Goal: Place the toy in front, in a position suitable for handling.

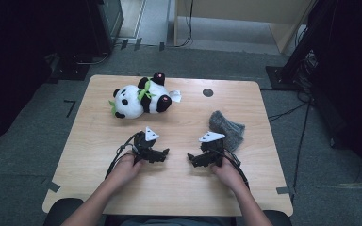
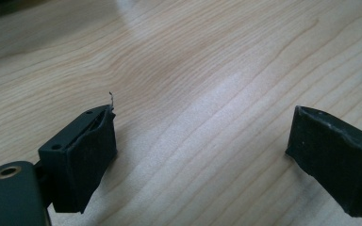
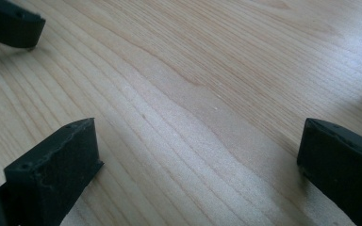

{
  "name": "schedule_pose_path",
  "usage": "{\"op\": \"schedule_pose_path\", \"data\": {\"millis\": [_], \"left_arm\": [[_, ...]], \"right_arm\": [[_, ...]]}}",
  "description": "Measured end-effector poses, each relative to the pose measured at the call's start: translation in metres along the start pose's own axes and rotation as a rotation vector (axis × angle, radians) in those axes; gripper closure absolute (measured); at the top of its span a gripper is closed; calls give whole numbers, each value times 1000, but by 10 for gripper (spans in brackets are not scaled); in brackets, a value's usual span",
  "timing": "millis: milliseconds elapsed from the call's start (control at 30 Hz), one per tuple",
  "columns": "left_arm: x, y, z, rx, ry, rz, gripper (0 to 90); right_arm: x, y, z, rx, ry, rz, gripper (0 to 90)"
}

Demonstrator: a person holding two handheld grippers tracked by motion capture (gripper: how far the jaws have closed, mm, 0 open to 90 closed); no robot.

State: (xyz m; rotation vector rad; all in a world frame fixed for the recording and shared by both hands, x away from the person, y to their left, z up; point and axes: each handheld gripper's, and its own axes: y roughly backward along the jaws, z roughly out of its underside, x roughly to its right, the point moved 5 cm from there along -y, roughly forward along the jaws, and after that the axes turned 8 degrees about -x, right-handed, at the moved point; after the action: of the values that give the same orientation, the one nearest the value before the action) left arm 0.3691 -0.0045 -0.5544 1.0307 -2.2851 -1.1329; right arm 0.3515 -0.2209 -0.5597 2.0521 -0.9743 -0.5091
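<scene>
A black-and-white plush panda (image 1: pixel 141 99) with a green scarf lies on its side at the back left of the wooden table (image 1: pixel 122 183). A crumpled grey cloth (image 1: pixel 227 127) lies to the right of centre. My left gripper (image 1: pixel 166 154) rests low near the table's middle, held by a hand, its tips pointing right. My right gripper (image 1: pixel 190 157) faces it from the right, just in front of the cloth. In the left gripper view my left gripper (image 2: pixel 200 155) stands open over bare wood. My right gripper (image 3: pixel 198 165) is open too, with a jaw of the other gripper at the top left corner.
A small dark round mark (image 1: pixel 208 92) sits on the table behind the cloth. A white tag (image 1: pixel 175 96) sticks out from the panda. Cables (image 1: pixel 292 110) and dark equipment stands lie on the grey floor around the table.
</scene>
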Motion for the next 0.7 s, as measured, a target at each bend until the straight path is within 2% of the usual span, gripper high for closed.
{"op": "schedule_pose_path", "data": {"millis": [67, 167, 267, 333, 700], "left_arm": [[1, -1, 0, -9, -15, -20, 84], [0, -1, -1, -5, -20, -7, 84], [-1, -1, -1, -2, -15, -1, 84], [-1, -2, -1, -7, -12, -20, 83], [-1, -2, -2, -8, -5, -25, 83]], "right_arm": [[0, 0, 0, 0, 0, 1, 0], [0, 1, 1, 5, -2, 4, 0], [1, 2, 3, 1, -7, 8, 0], [1, 2, 3, 1, -7, 8, 0], [1, 2, 3, 0, -5, 9, 0]]}}
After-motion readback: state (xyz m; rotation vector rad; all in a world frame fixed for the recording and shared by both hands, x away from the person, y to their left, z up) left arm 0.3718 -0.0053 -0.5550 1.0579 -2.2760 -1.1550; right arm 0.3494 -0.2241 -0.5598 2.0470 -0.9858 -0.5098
